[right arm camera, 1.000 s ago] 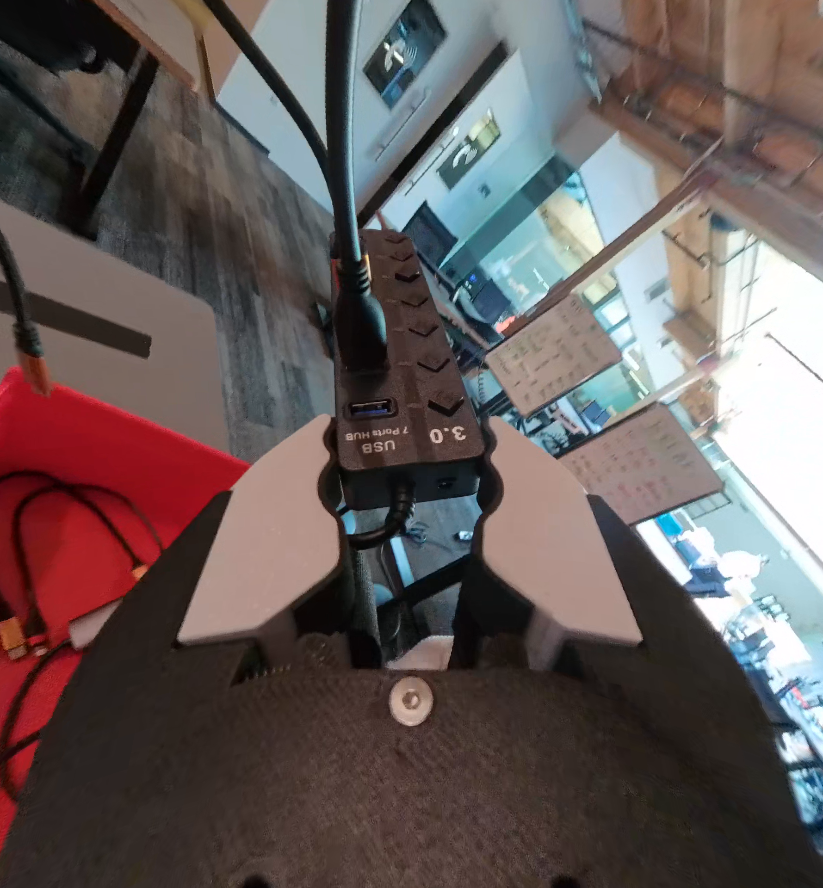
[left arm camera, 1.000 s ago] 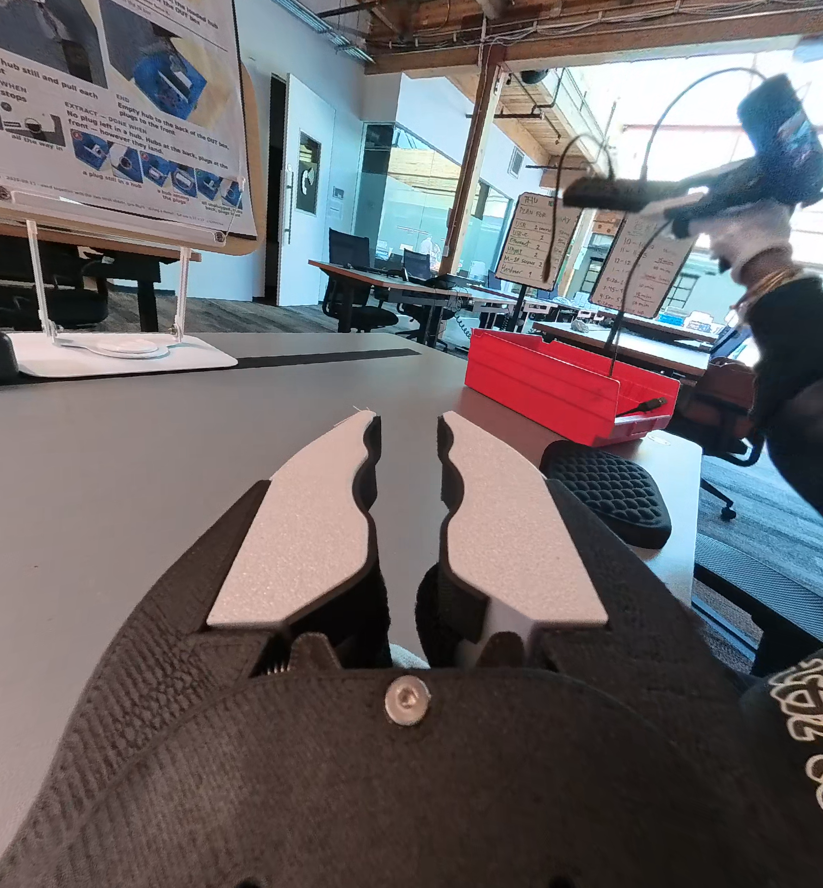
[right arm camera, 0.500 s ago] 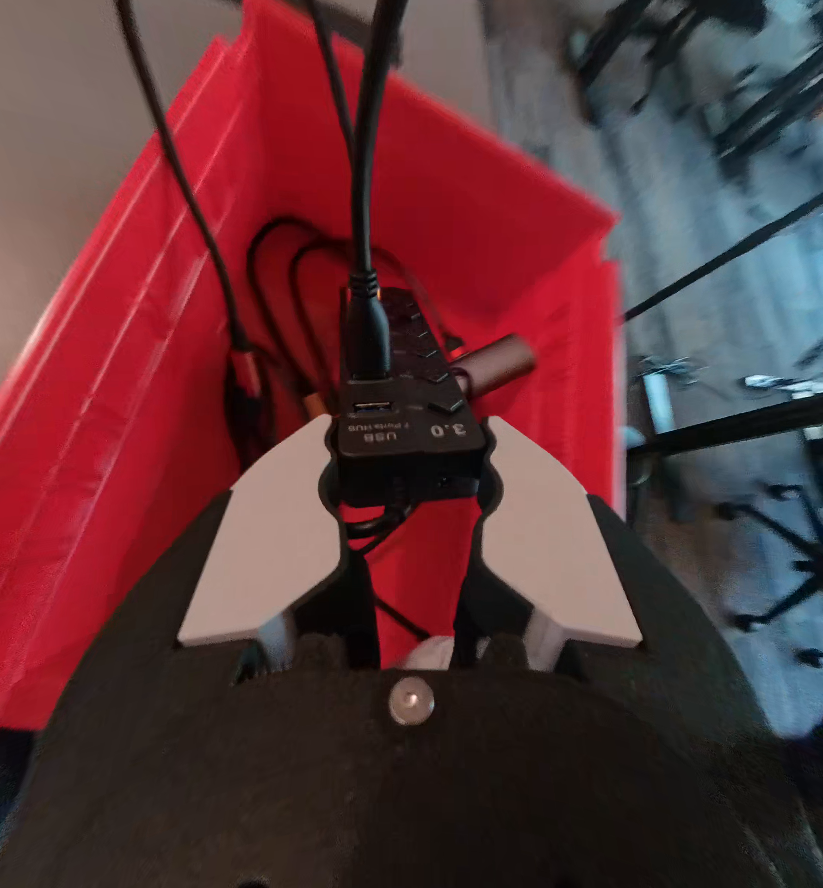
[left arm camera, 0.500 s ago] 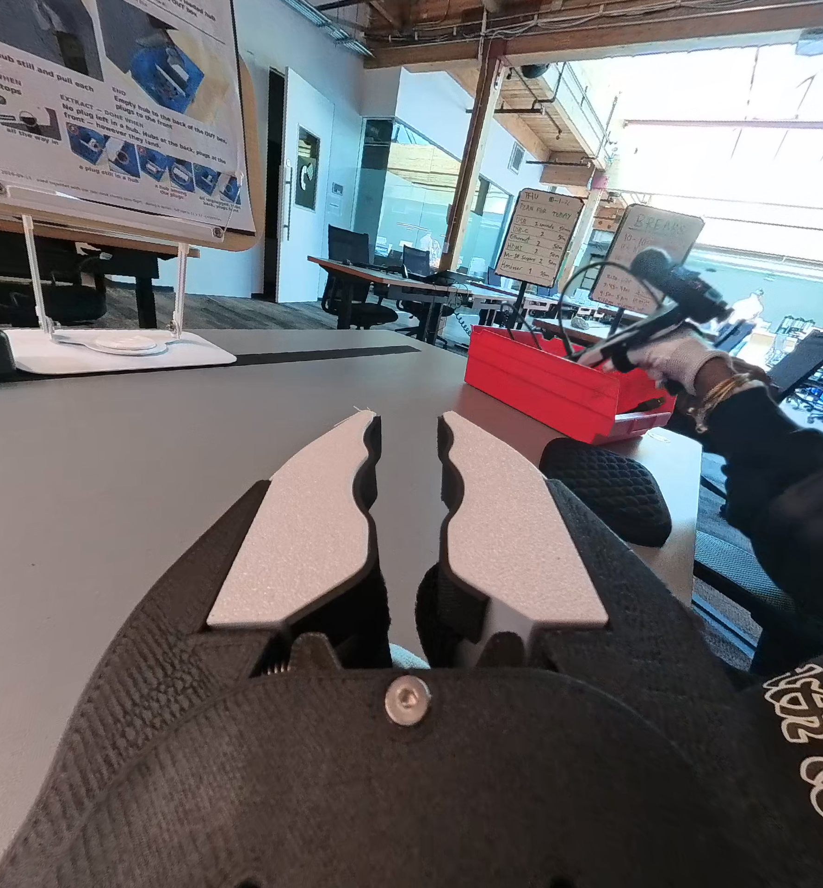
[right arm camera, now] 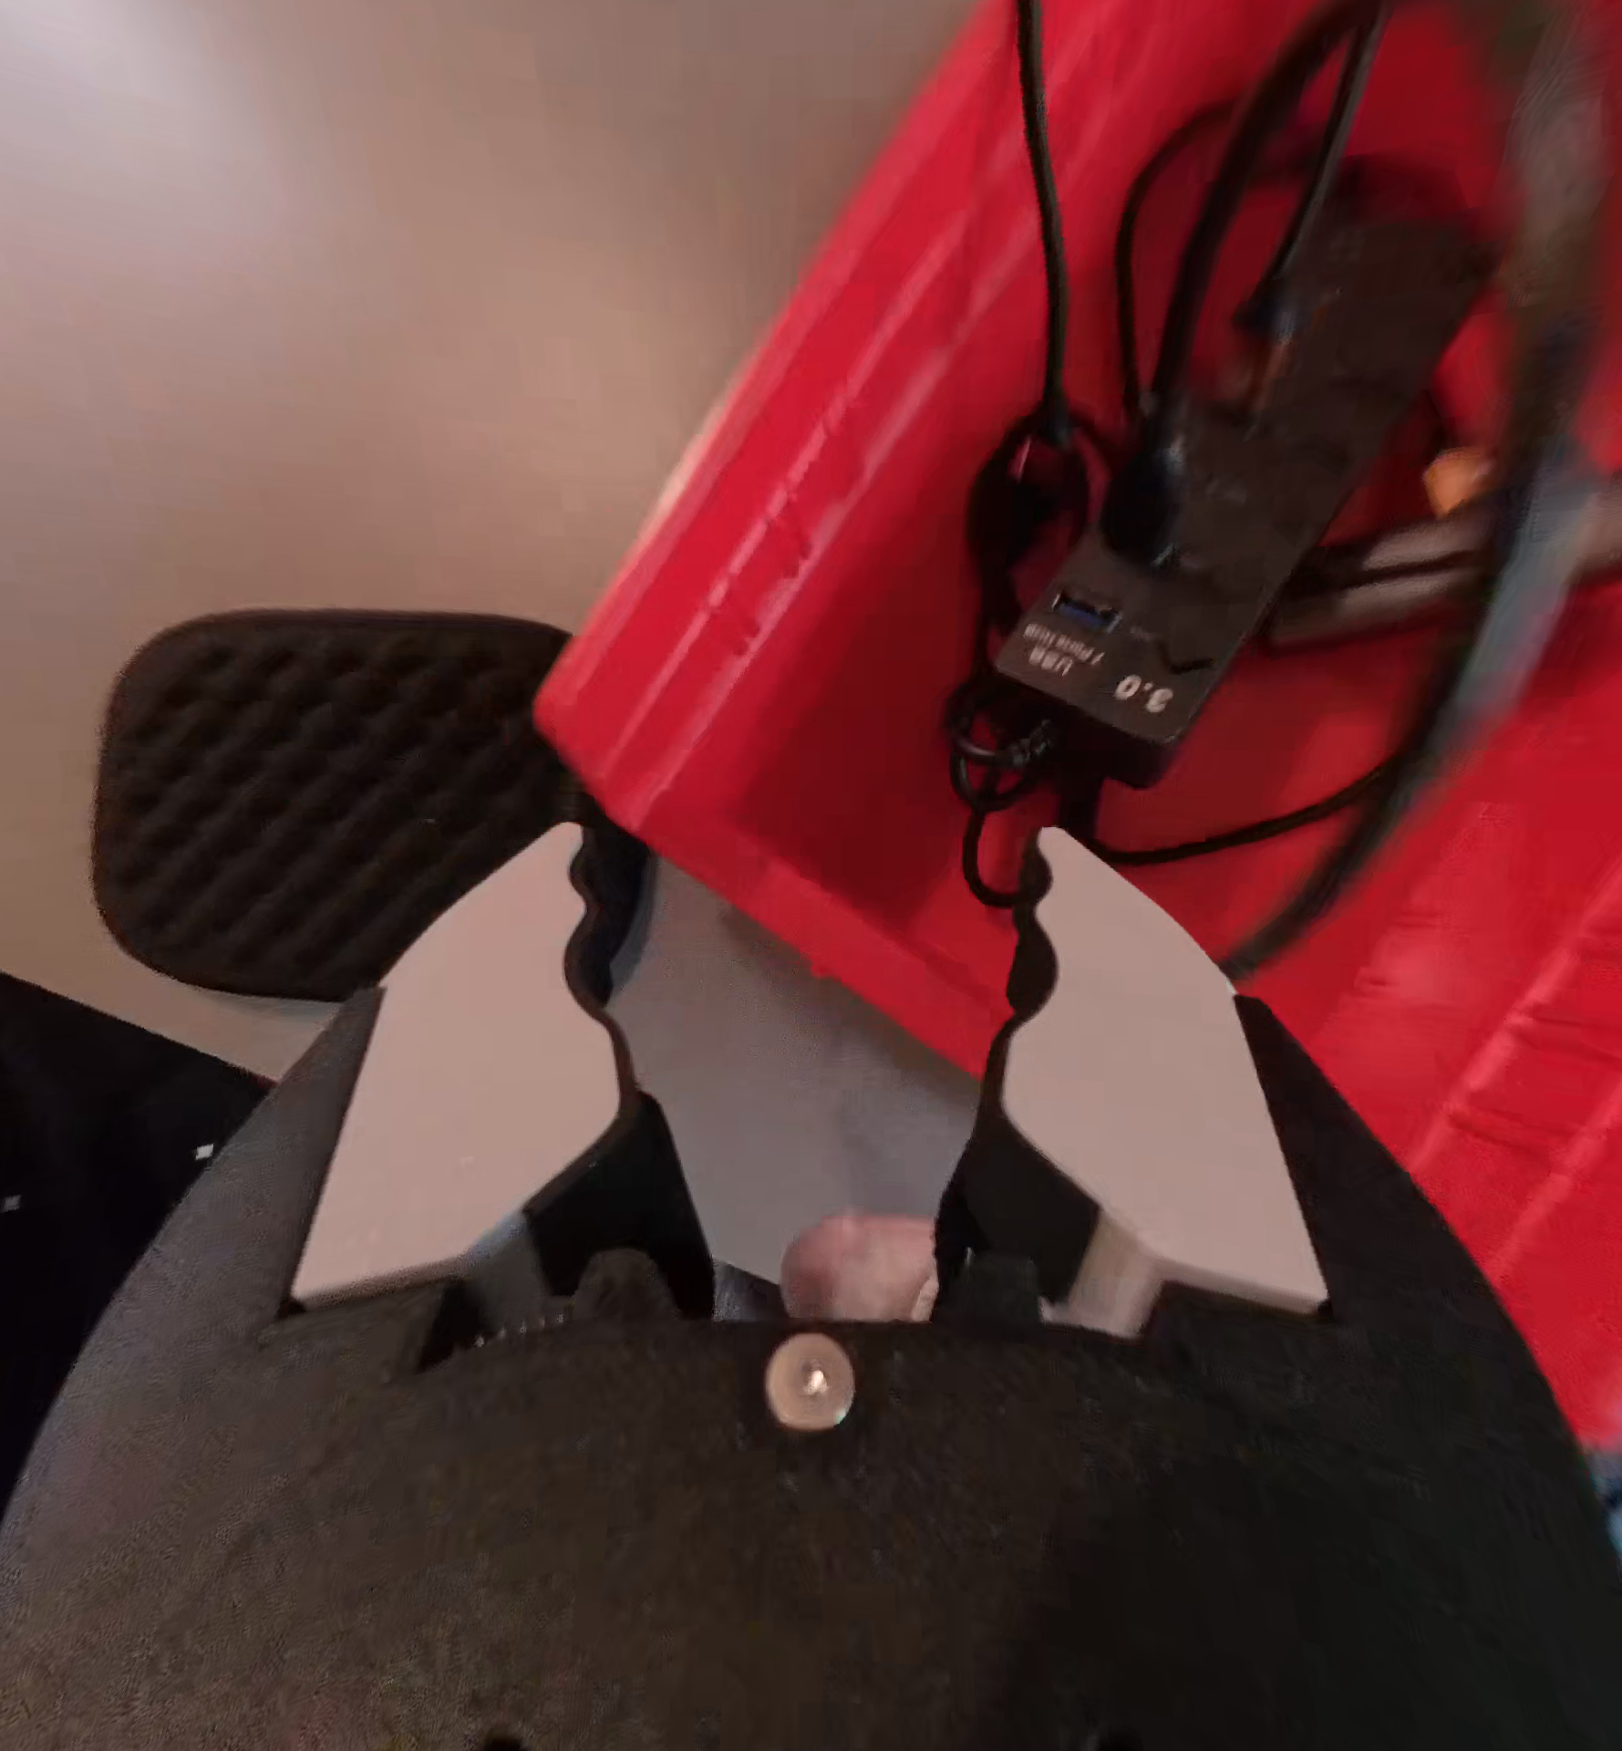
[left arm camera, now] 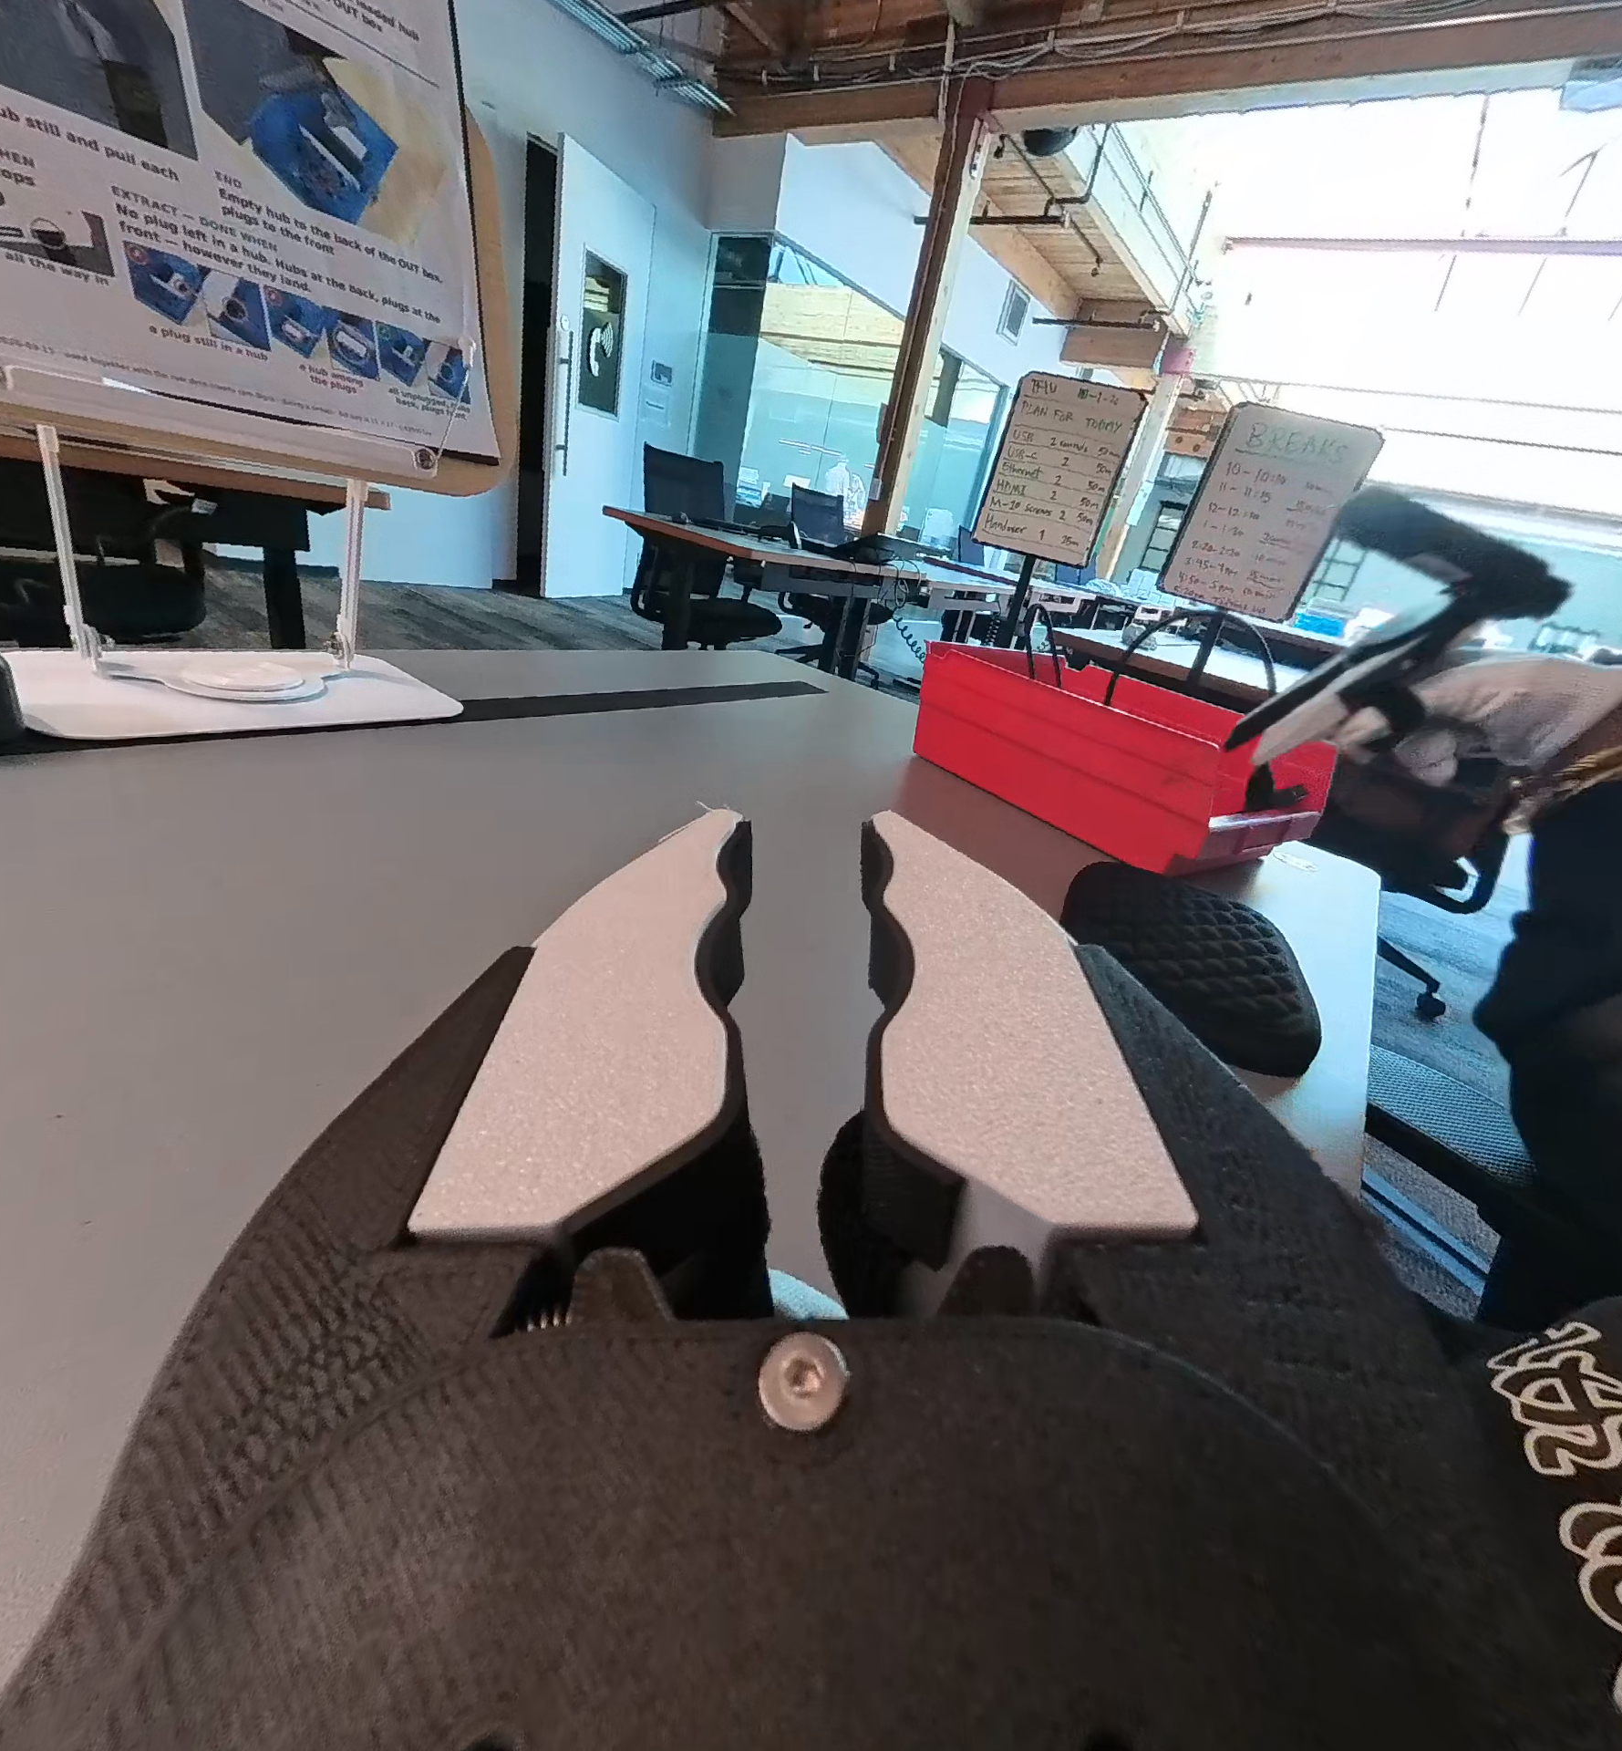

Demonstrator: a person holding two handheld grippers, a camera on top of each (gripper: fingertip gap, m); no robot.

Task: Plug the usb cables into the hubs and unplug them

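Just beyond right tool [right arm camera: 802, 843]: hub [right arm camera: 1167, 606].

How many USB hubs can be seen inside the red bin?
1 for certain: the black USB hub lies in the red bin, cables still plugged in. A dark blurred bar behind it may be another hub; I cannot tell. More may be hidden.

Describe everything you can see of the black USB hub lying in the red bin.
The long black plastic USB hub lies flat inside the red plastic bin, pointing diagonally across its floor. One blue port shows empty at its near end; beside it a thick black plug is still seated. A thin black cord coils out of the near end. Other dark cables cross it, though motion blur hides detail farther along. The right claw hangs open just short of it, not touching.
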